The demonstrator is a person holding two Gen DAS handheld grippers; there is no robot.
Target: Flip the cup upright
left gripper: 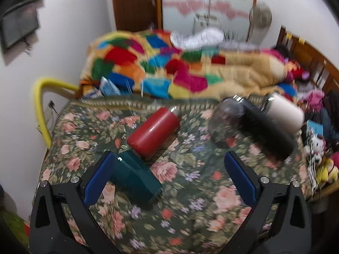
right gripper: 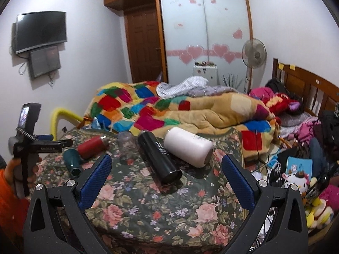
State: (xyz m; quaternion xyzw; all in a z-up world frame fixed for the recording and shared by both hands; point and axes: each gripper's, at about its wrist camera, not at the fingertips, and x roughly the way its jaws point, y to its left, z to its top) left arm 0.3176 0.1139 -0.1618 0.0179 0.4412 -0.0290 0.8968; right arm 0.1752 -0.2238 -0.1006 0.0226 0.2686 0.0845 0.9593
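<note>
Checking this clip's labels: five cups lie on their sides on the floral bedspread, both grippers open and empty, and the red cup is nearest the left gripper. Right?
Not quite: the left wrist view shows the teal cup nearest the left gripper, with the red cup beyond it. The rest holds.

Five vessels lie on sides across bedspread [right gripper: 148,207]. Cup [left gripper: 135,177] at 7 o'clock of bottle [left gripper: 154,133], touching it. Jar [left gripper: 224,122] at 3 o'clock of bottle, apart. Flask [left gripper: 267,133] just right of jar, touching. Tumbler [left gripper: 286,114] at 1 o'clock of flask, against it. Quilt [right gripper: 169,108] heaped behind all, at 12 o'clock. Toys [right gripper: 296,182] off bedspread's edge at 3 o'clock.
</note>
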